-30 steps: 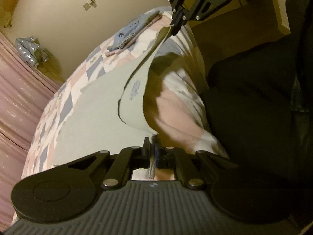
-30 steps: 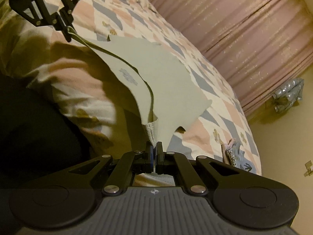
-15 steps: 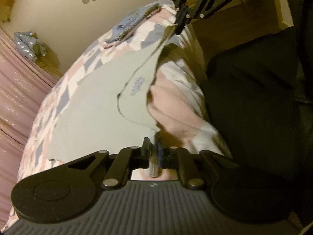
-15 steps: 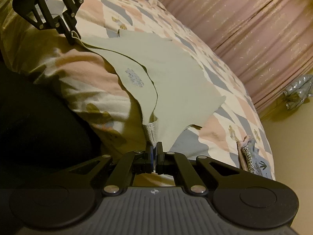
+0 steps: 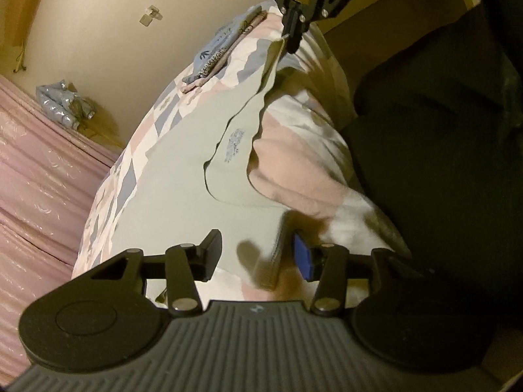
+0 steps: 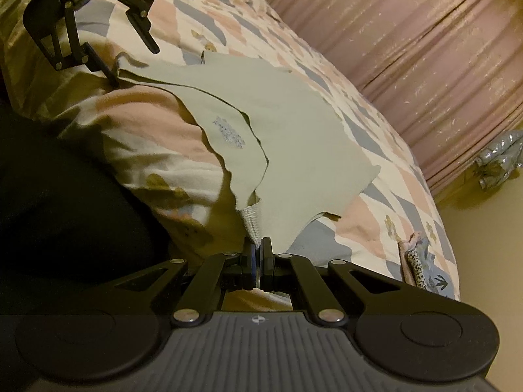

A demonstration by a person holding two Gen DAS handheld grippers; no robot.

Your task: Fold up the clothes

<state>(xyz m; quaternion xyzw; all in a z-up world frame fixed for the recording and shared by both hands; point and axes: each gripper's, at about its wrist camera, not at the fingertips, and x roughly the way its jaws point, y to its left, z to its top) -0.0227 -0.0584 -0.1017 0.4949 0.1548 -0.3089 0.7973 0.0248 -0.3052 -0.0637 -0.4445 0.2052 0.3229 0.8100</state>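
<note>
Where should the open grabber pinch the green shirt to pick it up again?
Probably the shoulder corner of the green shirt lying between the left gripper fingers, approached from the bed's near edge. The right gripper pinches the matching corner, so the neckline would lift evenly.

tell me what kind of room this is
Most likely a bedroom. A bed with a patchwork quilt fills the scene, a long pink curtain hangs beside it, and a pale green garment lies spread on the quilt near a small pile of other clothes.
</note>
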